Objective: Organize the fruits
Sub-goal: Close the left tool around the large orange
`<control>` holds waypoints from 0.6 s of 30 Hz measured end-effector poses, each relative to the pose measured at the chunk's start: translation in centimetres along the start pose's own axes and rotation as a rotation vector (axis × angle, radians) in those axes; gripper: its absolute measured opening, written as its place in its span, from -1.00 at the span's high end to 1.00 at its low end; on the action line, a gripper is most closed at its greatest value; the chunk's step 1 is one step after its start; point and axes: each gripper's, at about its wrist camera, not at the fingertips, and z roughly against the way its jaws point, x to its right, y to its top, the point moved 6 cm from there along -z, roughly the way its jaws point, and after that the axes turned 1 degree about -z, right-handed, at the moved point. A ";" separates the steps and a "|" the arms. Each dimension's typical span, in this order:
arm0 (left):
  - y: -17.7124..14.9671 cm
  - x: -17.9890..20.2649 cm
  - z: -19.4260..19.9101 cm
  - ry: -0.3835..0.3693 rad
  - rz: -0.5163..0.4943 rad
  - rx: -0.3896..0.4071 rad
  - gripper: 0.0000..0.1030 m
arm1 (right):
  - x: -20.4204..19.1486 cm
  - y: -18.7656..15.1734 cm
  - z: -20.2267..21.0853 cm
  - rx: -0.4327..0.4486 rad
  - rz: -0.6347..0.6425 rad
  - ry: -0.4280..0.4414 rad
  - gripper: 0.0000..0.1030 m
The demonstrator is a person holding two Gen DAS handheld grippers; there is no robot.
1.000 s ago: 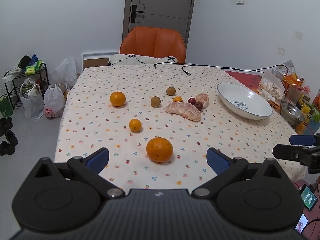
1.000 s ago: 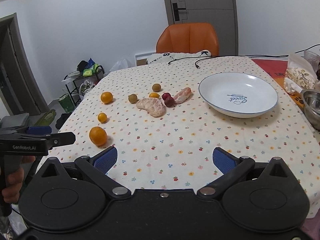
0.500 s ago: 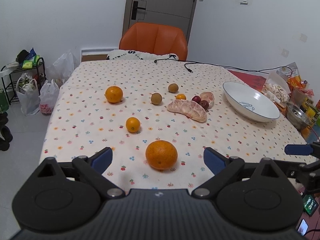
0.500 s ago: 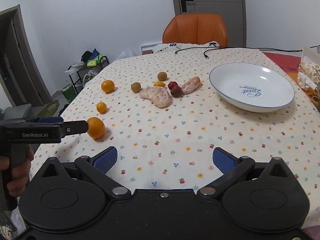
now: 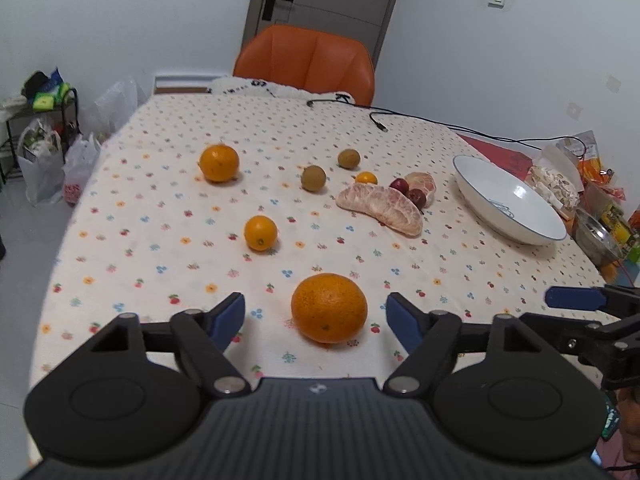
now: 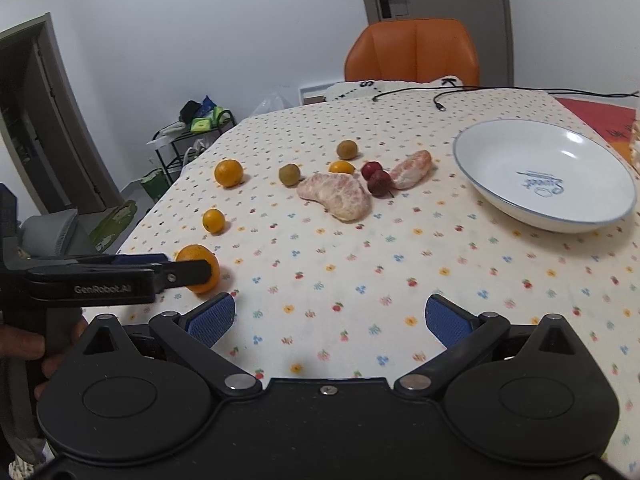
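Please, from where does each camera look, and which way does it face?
Left wrist: sits on the left gripper, low at the table's near edge, facing the large orange and door; open fingers show.
Right wrist: sits on the right gripper, facing the plate; a hand shows.
Shared: large orange, plate.

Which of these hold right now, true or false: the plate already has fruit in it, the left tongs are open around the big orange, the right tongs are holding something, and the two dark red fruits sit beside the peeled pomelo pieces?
1. The plate already has fruit in it. False: it is empty.
2. The left tongs are open with the big orange between their tips. True.
3. The right tongs are holding something. False: they are open over bare tablecloth.
4. The two dark red fruits sit beside the peeled pomelo pieces. True.
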 end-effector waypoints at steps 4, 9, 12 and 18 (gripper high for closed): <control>-0.2 0.0 -1.0 -0.028 0.013 -0.011 -0.25 | -0.5 0.4 -1.0 -0.007 0.013 0.027 -0.95; 0.1 -0.3 -1.4 -0.077 0.041 -0.027 0.20 | -1.2 0.9 -2.5 -0.018 0.021 0.063 -0.71; 0.3 -0.6 -1.1 -0.064 0.028 -0.014 0.20 | -2.0 1.3 -3.6 -0.032 0.027 0.086 -0.59; 0.4 -2.6 -0.9 -0.044 0.052 -0.012 0.20 | -3.9 2.3 -5.7 -0.043 0.051 0.131 -0.41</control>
